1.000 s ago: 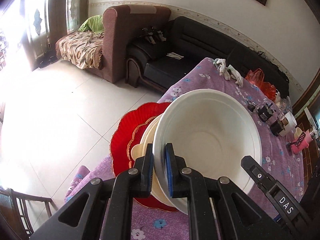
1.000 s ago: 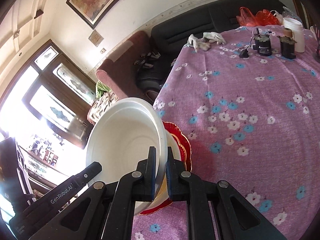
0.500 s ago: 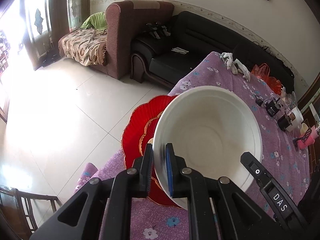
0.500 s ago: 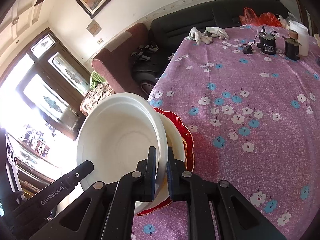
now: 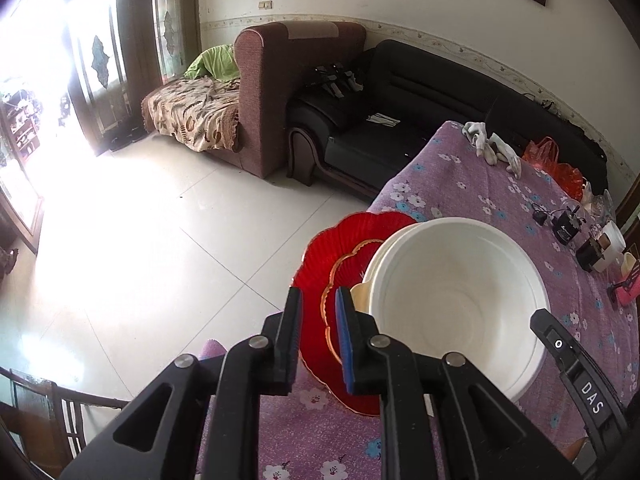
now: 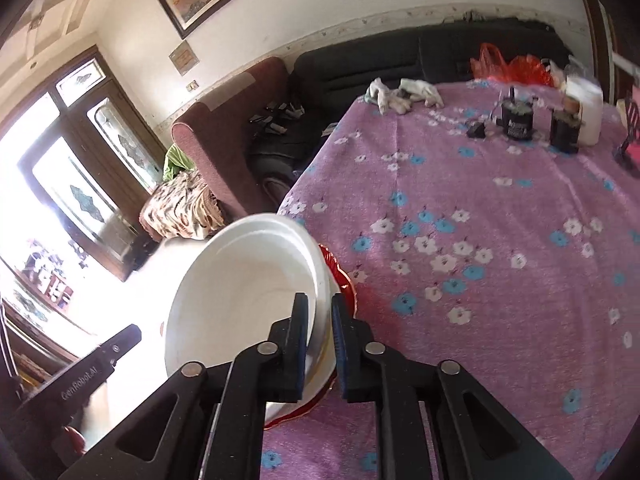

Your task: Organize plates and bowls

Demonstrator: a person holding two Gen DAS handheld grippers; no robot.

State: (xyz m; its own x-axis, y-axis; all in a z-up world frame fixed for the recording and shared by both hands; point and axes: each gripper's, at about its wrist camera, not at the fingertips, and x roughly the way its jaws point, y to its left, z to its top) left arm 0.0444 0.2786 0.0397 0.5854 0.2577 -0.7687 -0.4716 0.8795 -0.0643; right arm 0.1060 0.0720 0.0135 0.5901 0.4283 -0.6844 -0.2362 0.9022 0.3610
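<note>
A big white bowl (image 5: 456, 300) sits in a stack on a cream plate (image 5: 358, 294) and two red scalloped plates (image 5: 320, 280) at the near left corner of the purple flowered table (image 5: 480, 184). My left gripper (image 5: 317, 320) is off the bowl's rim, jaws slightly apart and empty, over the red plates. In the right wrist view my right gripper (image 6: 319, 328) straddles the white bowl's (image 6: 240, 296) right rim, which lies between the jaws with a narrow gap showing.
At the table's far side stand white gloves (image 6: 404, 94), a red bag (image 6: 508, 64), dark jars (image 6: 518, 120) and a white container (image 6: 586, 112). A brown armchair (image 5: 288, 92) and black sofa (image 5: 400, 128) lie beyond the tiled floor. A wooden chair (image 5: 48, 412) is at lower left.
My left gripper let go of the bowl's rim and drew back to the left. The bowl has come down onto the plate stack. My right gripper's jaws have loosened on the rim.
</note>
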